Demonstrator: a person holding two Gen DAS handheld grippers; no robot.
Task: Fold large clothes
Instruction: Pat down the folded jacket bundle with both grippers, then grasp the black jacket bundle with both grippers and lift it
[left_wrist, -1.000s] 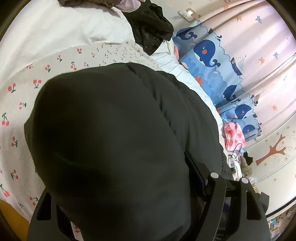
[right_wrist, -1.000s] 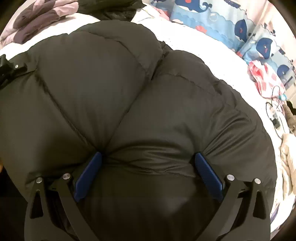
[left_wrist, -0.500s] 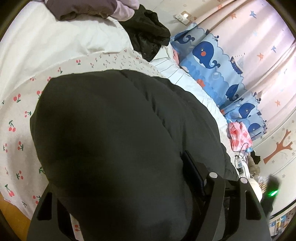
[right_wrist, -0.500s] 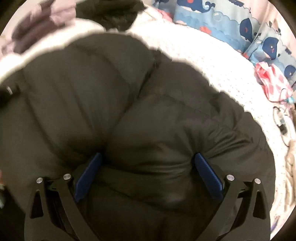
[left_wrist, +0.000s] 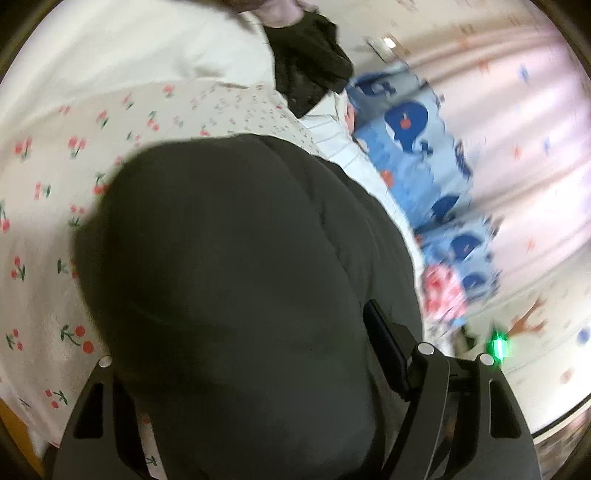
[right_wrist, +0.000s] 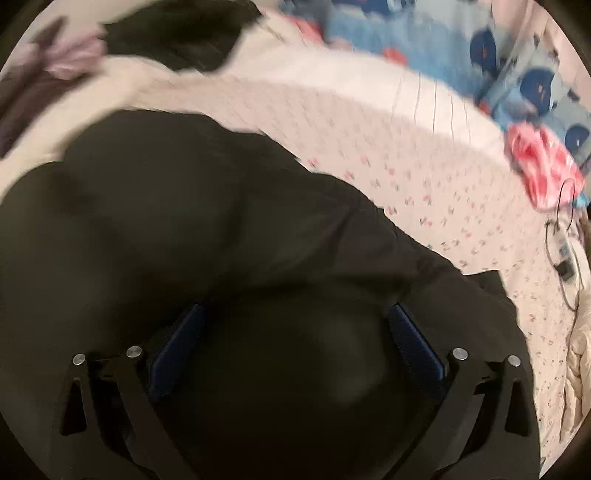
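**Jacket drawn nearer, more bedsheet uncovered**

Since the earlier frames the black puffer jacket (right_wrist: 207, 236) had pulled toward the near side in the right wrist view, and a wide band of cherry-print bedsheet (right_wrist: 424, 184) that it had covered lay bare on the far right. Both views were smeared by motion blur.

One bed filled the scene, spread with a cream sheet dotted with small red cherries (left_wrist: 48, 229). One jacket lay on it: dark, matte, quilted into soft rounded bulges. In the left wrist view it mounded up over the middle (left_wrist: 236, 280) and buried most of the left gripper (left_wrist: 258, 369); a single dark pad showed at the right, pressed against the padding, the other finger hidden under the fabric. Those tongs stood wide apart with jacket bulk bunched between them; whether they actually squeezed it I could not tell.

The right gripper (right_wrist: 291, 332) showed two blue pads (right_wrist: 177, 339), likewise spread wide, a fat fold of jacket swelling between them and touching both.

Farther off lay one crumpled black garment (left_wrist: 306, 62) at the far edge, one whale-print blue curtain (left_wrist: 410, 122) to the right, and one pink-and-red bundle (right_wrist: 539, 166) at the right edge of the bed.
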